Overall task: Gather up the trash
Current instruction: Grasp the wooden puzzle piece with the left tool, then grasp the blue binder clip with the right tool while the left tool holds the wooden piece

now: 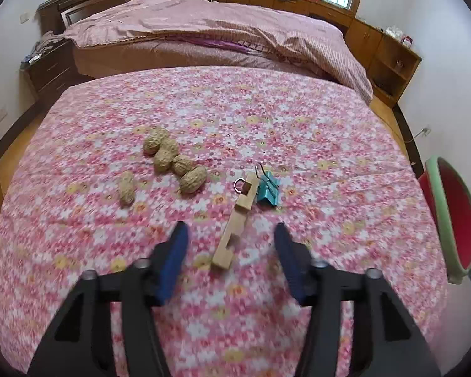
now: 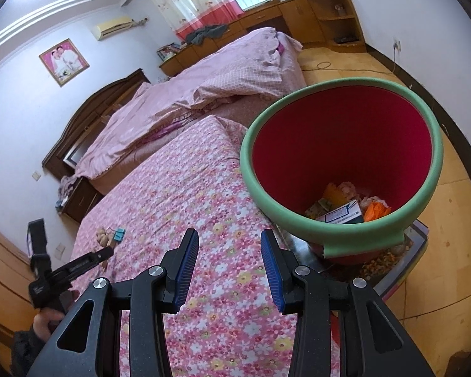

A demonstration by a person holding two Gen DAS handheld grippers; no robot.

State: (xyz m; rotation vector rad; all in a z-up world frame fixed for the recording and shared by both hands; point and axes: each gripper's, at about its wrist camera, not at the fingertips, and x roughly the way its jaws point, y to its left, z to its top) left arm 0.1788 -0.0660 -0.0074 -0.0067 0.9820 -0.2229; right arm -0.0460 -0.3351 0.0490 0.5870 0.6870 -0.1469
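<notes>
From the left wrist, the left gripper (image 1: 230,245) is hanging over the floral cloth (image 1: 298,125) with its jaws apart and nothing pressed between them. A wooden clothespin (image 1: 234,223) is lying in line with the gap, its near end just reaching between the fingertips, likely the piece being lined up for pickup. A teal binder clip (image 1: 267,190) is sitting just beside the clothespin's far end, and a cluster of peanuts (image 1: 172,163) is lying to the left, one stray pod a little apart. The bin's green rim (image 1: 452,220) is showing at the right edge.

From the right wrist, the right gripper (image 2: 230,245) is holding its jaws apart and empty above the cloth's edge. The red bin (image 2: 342,144) is standing just off that edge, mouth tilted toward the camera, presumably so scraps can be dropped in easily; paper and wrappers are already lying at its bottom. The left gripper is showing at the lower left.
</notes>
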